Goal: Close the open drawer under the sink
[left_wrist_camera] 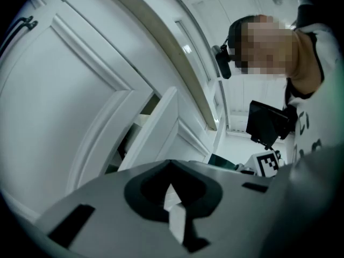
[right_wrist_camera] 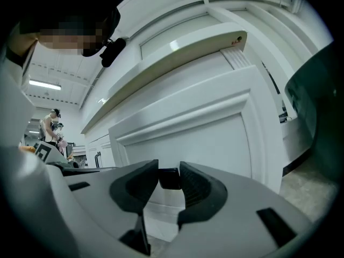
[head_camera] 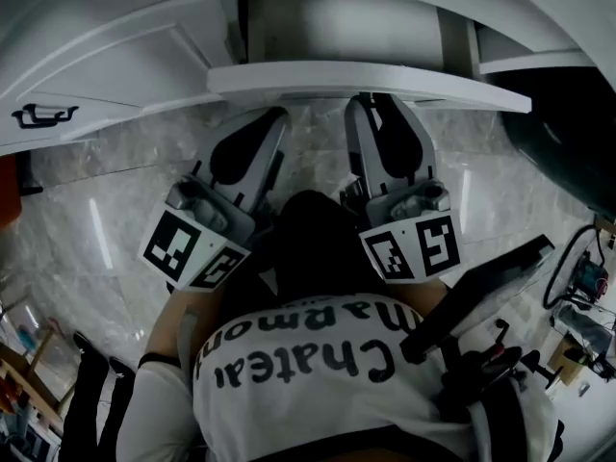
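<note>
The open white drawer point(head_camera: 318, 78) juts out from the cabinet at the top of the head view. In the right gripper view its panelled front point(right_wrist_camera: 204, 138) fills the picture. My right gripper point(right_wrist_camera: 170, 172) is shut on the drawer's small black handle point(right_wrist_camera: 170, 179), which sits between the pads. From above, that right gripper point(head_camera: 377, 111) reaches up to the drawer front. My left gripper point(head_camera: 272, 120) points at the drawer's left part, its tips together and nothing held. In its own view the left gripper point(left_wrist_camera: 171, 165) is shut, and the drawer point(left_wrist_camera: 156, 128) shows edge-on beyond it.
A white cabinet door with a black handle point(head_camera: 38, 115) stands left of the drawer. The countertop edge point(right_wrist_camera: 172, 52) overhangs above. Marble floor point(head_camera: 106, 219) lies below, a dark rounded object point(head_camera: 568, 133) sits at the right, and black equipment point(head_camera: 491, 296) is near my right side.
</note>
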Demonstrator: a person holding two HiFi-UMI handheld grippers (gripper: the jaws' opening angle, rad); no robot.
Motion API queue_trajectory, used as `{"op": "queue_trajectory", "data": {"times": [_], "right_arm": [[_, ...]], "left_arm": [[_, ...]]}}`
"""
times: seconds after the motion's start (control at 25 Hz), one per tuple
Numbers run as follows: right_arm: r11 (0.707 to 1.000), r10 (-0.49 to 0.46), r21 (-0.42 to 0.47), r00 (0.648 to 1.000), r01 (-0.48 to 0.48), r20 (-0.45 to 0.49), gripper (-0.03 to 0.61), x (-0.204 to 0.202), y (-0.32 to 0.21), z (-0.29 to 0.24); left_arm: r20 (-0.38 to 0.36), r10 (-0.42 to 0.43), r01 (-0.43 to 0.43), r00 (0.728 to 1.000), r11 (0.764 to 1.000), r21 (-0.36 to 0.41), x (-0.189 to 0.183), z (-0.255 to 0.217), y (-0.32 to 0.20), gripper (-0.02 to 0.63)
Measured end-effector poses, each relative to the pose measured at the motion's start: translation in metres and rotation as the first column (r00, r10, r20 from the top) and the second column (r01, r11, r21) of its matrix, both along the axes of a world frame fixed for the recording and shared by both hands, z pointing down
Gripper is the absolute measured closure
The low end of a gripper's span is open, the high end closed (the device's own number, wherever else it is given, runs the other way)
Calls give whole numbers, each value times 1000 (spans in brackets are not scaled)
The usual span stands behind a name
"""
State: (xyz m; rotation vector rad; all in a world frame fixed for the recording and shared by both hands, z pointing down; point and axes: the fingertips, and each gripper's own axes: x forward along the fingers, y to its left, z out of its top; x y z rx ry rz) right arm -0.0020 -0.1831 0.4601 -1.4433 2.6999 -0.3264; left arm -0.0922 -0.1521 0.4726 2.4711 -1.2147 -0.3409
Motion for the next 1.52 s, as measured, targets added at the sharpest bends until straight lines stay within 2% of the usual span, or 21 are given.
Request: {"op": "queue_trajectory", "data": {"times": [0.12,0.32,0.64,0.96,1.04,1.4,1.52], "right_arm": [[999,-11,49,1000,10,19,448,-1,0,-1],[998,7,66,999,-9,40,448,-2,-3,-3],[998,19,64,999,-21,25,448,-5,-12,-1],[998,22,64,1000,-23,23,449,-6,-19,-1],[998,24,64,999,-25,22,449,-7,-18,-1],[994,64,92,998,-63,-3,451,-7,-18,-2],[992,71,105,997,-69,-15,451,-8,-20,-3]], "left_arm": [[-4,-38,38,999,999,31,-4,7,-2,607],[-87,-93,96,992,995,37,-12,6,1,607],[-88,-100,109,991,989,104,-12,-3,6,606],[-84,-86,97,993,986,132,-7,3,9,607],[-86,-77,87,993,989,119,-4,12,9,606],[-203,-17,26,979,999,41,-3,21,8,607],[-187,-12,25,982,998,64,-2,18,8,607]]}}
